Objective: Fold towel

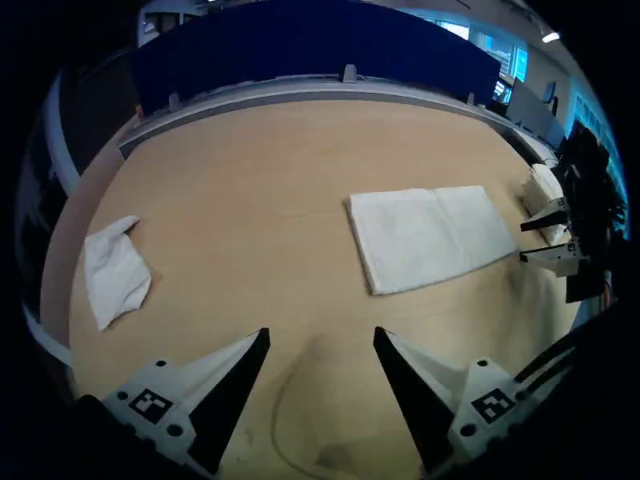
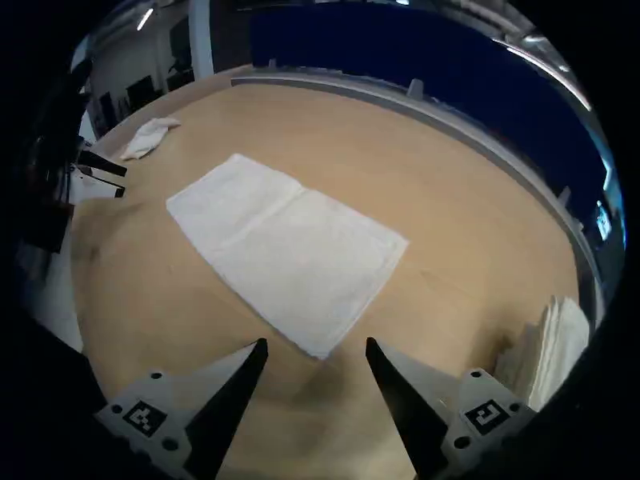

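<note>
Three lots of white cloth are counted on one wooden table (image 1: 240,184): one flat towel (image 1: 432,236) right of centre in the left gripper view, one crumpled cloth (image 1: 116,272) at the left edge, and one stack of folded towels (image 1: 548,186) at the far right, whose layers cannot be counted. Two grippers are counted, the left gripper (image 1: 321,330) and the right gripper (image 2: 315,341), each at the bottom of its own view with two fingers (image 1: 232,376). One blue partition (image 1: 320,40) is seen along the top.
</note>
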### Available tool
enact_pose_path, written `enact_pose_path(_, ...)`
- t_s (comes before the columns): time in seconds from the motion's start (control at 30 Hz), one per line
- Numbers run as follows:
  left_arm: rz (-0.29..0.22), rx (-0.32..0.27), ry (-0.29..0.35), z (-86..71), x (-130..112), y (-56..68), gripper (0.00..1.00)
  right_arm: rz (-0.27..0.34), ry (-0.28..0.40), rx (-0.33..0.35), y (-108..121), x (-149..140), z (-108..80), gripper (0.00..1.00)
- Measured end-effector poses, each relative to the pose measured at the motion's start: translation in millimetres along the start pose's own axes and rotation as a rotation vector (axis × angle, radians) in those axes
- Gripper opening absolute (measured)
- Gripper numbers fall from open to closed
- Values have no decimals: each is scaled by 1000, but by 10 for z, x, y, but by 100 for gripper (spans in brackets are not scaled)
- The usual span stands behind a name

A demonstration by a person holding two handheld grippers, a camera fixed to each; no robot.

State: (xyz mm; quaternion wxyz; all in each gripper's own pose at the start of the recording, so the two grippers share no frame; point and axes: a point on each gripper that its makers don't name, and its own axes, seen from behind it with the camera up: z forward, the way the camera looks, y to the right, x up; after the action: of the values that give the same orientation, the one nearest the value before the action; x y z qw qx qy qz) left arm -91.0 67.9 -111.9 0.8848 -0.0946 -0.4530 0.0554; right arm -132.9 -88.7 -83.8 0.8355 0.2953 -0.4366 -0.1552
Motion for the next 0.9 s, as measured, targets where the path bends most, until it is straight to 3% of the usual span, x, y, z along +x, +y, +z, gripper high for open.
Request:
enact_pose_path(0.2,-30,14,1,-109,-58,-77,96,-21,-35,24,-25,-90,75,67)
enact_pose_path(0.7,-57,30,12,-293,-96,-180,96,1,-65,50,-9,-151,155,10)
enact_pose_path(0.9,-62,30,11,-320,-115,-179,97,-13,-59,38,5,-104,167,4)
